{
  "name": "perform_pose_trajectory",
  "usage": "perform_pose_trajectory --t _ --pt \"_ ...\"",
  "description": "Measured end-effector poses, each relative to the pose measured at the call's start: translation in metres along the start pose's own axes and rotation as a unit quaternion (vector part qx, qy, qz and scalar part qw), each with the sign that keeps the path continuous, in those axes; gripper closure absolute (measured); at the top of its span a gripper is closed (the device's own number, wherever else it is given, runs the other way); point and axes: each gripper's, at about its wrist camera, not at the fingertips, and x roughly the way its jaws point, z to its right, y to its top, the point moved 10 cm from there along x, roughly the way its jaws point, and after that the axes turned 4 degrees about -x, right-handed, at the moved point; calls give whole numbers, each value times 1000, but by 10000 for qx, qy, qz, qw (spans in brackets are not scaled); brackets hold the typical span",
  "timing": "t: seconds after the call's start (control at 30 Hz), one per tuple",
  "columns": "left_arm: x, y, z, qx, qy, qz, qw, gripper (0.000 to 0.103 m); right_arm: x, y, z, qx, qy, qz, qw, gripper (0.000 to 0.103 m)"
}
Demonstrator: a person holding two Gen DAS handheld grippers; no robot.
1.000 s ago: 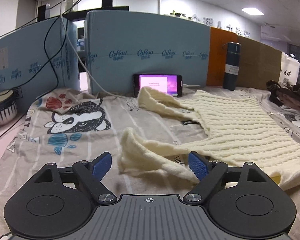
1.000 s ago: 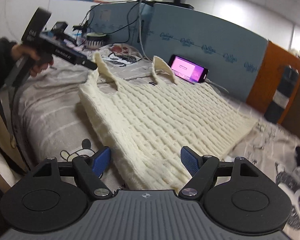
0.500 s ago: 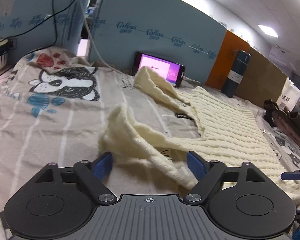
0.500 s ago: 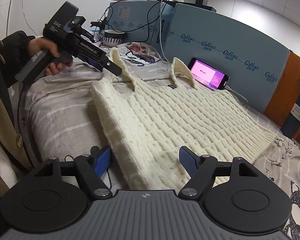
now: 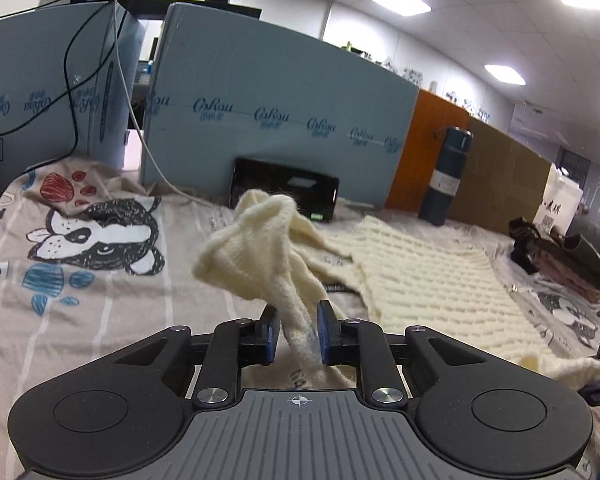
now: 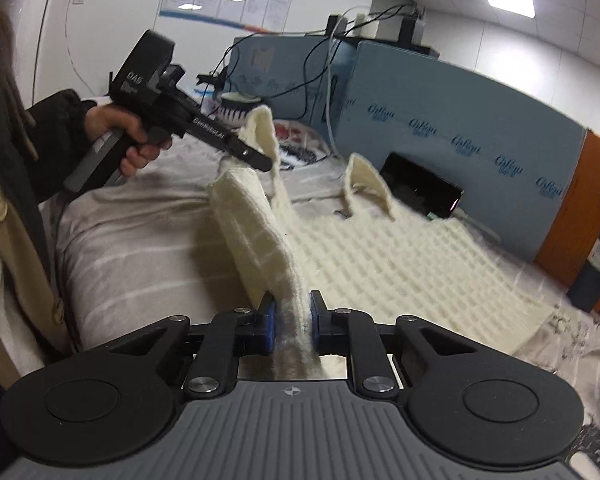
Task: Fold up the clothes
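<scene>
the left gripper (image 5: pixel 298 334) is pinching a shoulder strap of the cream knit vest (image 5: pixel 432 280) between its blue pads (image 5: pixel 269 334), the jaws drawn in close around the strap, and the strap's looped end is standing up bunched above the fingers. in this left wrist view the rest of the vest is lying flat on the printed bedsheet (image 5: pixel 80 280), spreading to the right, with its far edge near a dark blue bottle (image 5: pixel 446 178) that is standing upright against an orange board. a dark phone (image 5: pixel 284 194) is leaning against the blue foam panel (image 5: pixel 276 108) just behind the raised strap, and a white cable is hanging down the panel's left side. brown folded clothes (image 5: pixel 564 260) are lying at the far right of the sheet. in the right wrist view the right gripper (image 6: pixel 293 330) is clamping the vest's near side edge between its pads, the jaws narrow on the knit, and the edge is rising as a folded ridge from there toward the left gripper (image 6: pixel 256 160). the person's left hand (image 6: pixel 130 136) is gripping that tool's handle, and its tip is holding the strap lifted off the sheet. the other strap is lying beside the phone (image 6: pixel 420 188), while the body of the vest is resting flat on the sheet to the right.
</scene>
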Motion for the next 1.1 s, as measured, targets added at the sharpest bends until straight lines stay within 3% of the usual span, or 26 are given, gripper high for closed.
perform_pose_trajectory --t 0.27,0.5,0.8,1.1 --pt "9 8 4 -50 -67 111 9999 86 3 8 12 -98 -96 129 9998 89" --pt "15 20 19 194 -250 218 9993 86 2 10 13 -128 -141 175 9997 89" --pt "16 28 16 124 -104 446 9989 86 0 18 22 -152 -293 360 9988 89" --pt "20 27 11 50 -79 399 9992 86 0 18 22 -97 -311 390 9987 89"
